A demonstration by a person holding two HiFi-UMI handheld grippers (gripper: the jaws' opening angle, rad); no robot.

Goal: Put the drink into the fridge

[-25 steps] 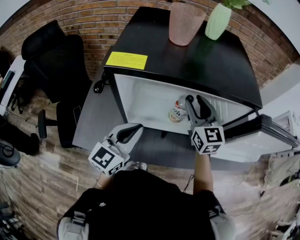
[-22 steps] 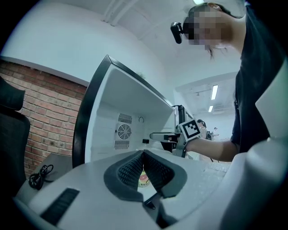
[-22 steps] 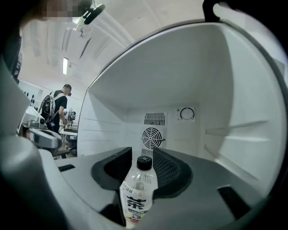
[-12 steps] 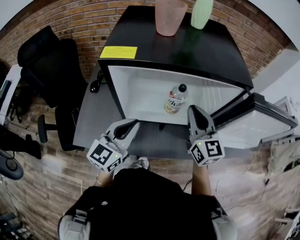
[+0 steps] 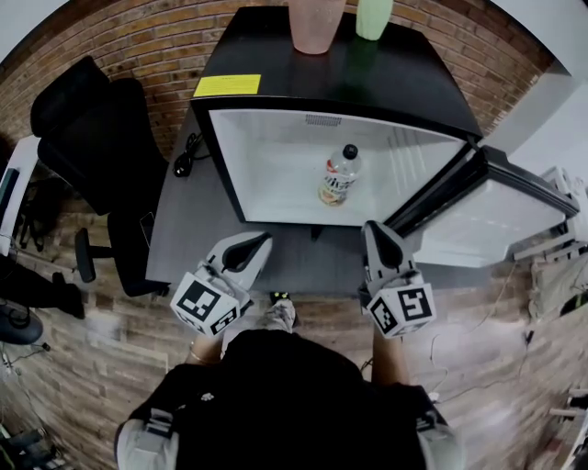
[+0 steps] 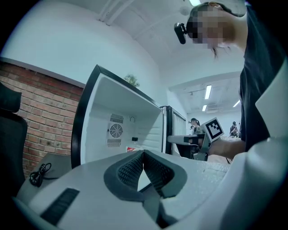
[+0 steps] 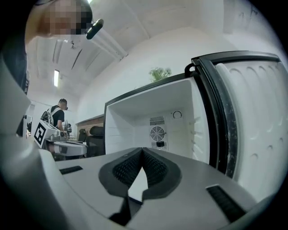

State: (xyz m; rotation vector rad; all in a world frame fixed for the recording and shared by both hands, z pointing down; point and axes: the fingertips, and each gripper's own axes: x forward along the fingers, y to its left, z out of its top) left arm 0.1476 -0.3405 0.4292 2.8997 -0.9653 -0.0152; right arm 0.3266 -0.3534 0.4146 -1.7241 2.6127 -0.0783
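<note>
Standing in fridge [image 5: 266,174], drink [image 5: 339,176] beyond right gripper [image 5: 378,228]

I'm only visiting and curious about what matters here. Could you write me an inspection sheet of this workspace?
Surface: white interior of the black mini fridge, bare apart from one bottle.
Job's things: clear plastic drink bottle with a black cap stands upright inside; fridge door swung open at the right.
Clutter: pink tumbler, pale green vase and yellow label on the fridge top.
Grippers: left gripper, fingers shut, empty; right gripper, fingers shut, empty; both outside the fridge.
Cables: black cable on the grey surface left of the fridge.
Surroundings: brick wall, black office chair at the left.
</note>
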